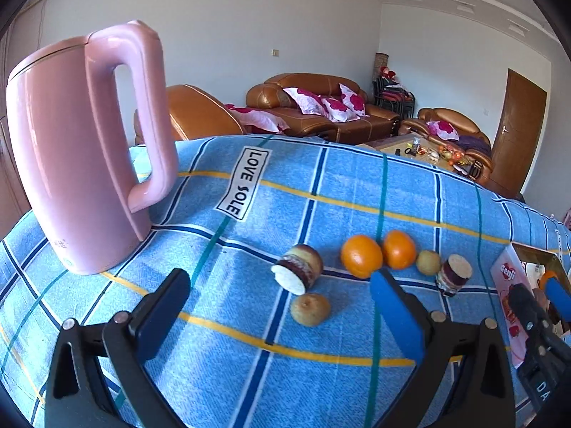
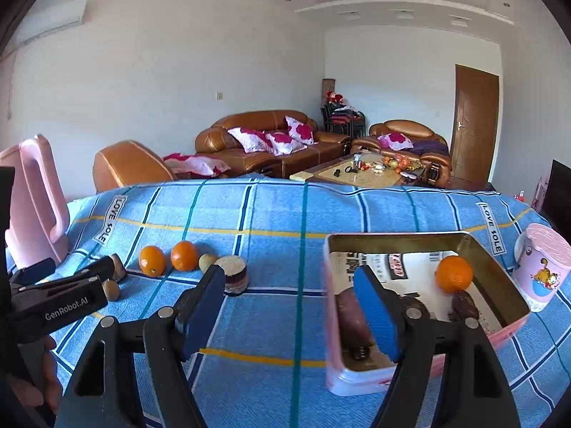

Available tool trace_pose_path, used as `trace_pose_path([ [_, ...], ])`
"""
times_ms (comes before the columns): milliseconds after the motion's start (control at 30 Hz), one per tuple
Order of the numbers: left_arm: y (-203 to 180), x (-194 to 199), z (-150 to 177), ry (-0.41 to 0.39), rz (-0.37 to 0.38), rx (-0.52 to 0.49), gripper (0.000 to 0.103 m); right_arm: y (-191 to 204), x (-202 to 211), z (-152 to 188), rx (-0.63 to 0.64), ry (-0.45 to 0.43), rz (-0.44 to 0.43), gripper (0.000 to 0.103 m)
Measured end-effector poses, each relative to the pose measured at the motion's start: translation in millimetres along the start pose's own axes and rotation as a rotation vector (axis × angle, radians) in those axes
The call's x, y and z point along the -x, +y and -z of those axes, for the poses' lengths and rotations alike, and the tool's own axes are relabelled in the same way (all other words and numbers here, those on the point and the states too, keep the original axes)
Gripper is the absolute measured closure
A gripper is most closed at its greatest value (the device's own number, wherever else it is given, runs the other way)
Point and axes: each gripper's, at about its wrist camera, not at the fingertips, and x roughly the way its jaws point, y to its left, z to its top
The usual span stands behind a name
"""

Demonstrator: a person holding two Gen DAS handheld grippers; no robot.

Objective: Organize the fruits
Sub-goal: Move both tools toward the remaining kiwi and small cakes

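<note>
- The left gripper (image 1: 282, 315) hangs over a bench spread with a blue checked cloth (image 1: 357, 185). Its jaws stand wide apart with nothing held.
- Lying loose between those jaws, just ahead, is a small brown round fruit (image 1: 309, 309), likely a kiwi.
- A little beyond it lies a cut chunk of dark-skinned fruit (image 1: 298, 269) with a pale cut face.
- Farther out, ahead of the left gripper's right-hand jaw, two oranges (image 1: 361, 256) sit touching each other, then a small yellow-green fruit (image 1: 428, 262), then a second cut chunk (image 1: 454, 274) standing on end.
- The right gripper (image 2: 285, 306) also has its jaws spread open and empty; only bare cloth lies between them.
- Behind its right-hand jaw sits an open pink tin box (image 2: 514, 285). Inside are one orange (image 2: 453, 274) toward the far side, a large dark reddish piece nearest the jaw, and a smaller dark piece just beside the orange.
- So, by my reading, about three items are packed and six remain loose on the cloth; the job looks roughly a third done.
- Off to the left of the left jaws stands a tall pink kettle (image 1: 71, 164). Right of the box stands a pink cartoon cup (image 2: 542, 267). Neither appears to belong to the sorting.
</note>
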Motion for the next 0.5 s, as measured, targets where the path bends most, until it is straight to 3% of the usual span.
trace_pose_path([
  [133, 18, -4, -9, 0.009, 0.007, 0.035, 0.0, 20, -23, -5, 0.042, 0.078, -0.039, 0.027],
  [267, 40, -8, -16, 0.028, 0.032, 0.114, 0.0, 32, -50, -9, 0.08, 0.159, -0.042, 0.039],
  [500, 52, -12, -20, 0.056, 0.064, 0.165, 0.0, 37, -99, -13, 0.086, 0.324, -0.049, 0.044],
])
